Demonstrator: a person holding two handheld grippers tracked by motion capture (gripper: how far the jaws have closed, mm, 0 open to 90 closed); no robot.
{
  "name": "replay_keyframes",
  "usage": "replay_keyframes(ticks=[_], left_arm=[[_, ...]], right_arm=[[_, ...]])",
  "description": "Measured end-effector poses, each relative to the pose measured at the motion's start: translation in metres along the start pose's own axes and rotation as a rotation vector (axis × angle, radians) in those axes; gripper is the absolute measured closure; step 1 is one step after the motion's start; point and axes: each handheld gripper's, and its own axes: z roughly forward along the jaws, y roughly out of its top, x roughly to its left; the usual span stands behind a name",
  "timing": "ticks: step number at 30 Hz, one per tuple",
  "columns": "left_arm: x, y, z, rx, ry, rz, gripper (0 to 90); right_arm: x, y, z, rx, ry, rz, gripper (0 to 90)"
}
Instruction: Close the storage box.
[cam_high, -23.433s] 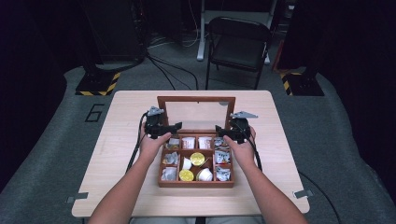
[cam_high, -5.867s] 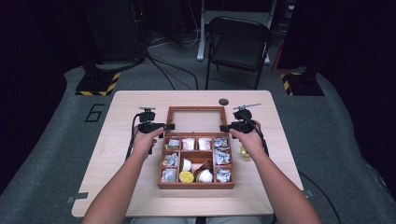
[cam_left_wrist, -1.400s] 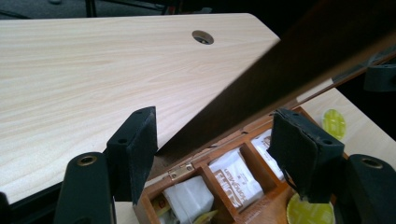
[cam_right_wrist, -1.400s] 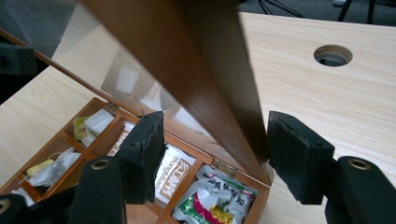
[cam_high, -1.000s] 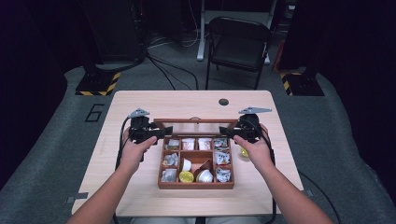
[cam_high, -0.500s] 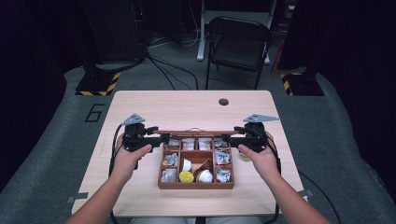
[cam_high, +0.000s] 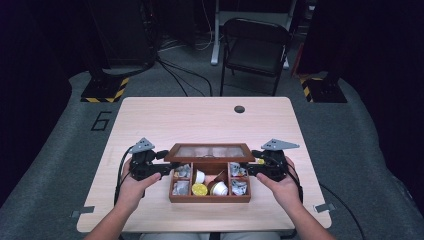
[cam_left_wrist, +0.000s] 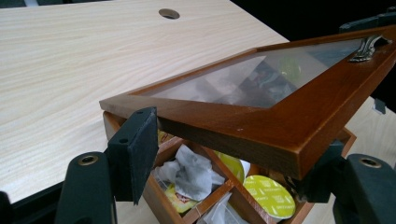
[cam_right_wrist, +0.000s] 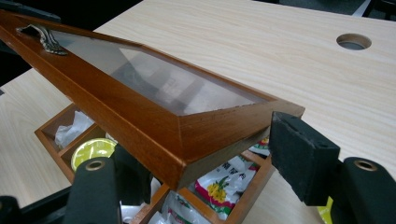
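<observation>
A: Why are you holding the lid (cam_high: 210, 151) from both ends?

B: You have one gripper on each side edge so the frame comes down level. Your left gripper (cam_high: 167, 167) has its pads spread around the lid's left end; in the left gripper view one pad (cam_left_wrist: 135, 151) stands just off the back corner and the other sits under the front edge, so the jaws straddle the wood more than squeeze it. Your right gripper (cam_high: 249, 169) mirrors that: in the right gripper view the lid's corner (cam_right_wrist: 187, 140) sits between the wide-apart pads, one pad (cam_right_wrist: 301, 156) standing clear of the back edge.

A: And where is the lid now?

B: It hangs tilted over the box (cam_high: 210, 192), hinged at the back, front edge raised, partway shut. The box sits near your edge of the table (cam_high: 200, 120), its front compartments showing pods and sachets.

A: Anything to catch on?

B: I'd judge the contents the main risk: a sachet (cam_left_wrist: 191, 170) in the left gripper view bulges near the rim, and a yellow pod (cam_left_wrist: 268, 196) lies close under the front rail. Your lower pads are also between lid and box, so they'll need to slide out sideways. There's bare table to both sides for that, and plenty behind the box.
</observation>
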Motion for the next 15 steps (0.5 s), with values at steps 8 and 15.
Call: replay_keyframes(ticks=[8, 15], left_arm=[[-0.007, -0.006, -0.004, 0.004, 0.021, 0.028, 34.7], [-0.011, -0.012, -0.008, -0.003, 0.019, 0.024, 34.9]], right_arm=[[0.004, -0.01, -0.006, -0.011, 0.011, 0.005, 36.0], [0.009, -0.015, -0.011, -0.023, 0.006, -0.016, 36.2]])
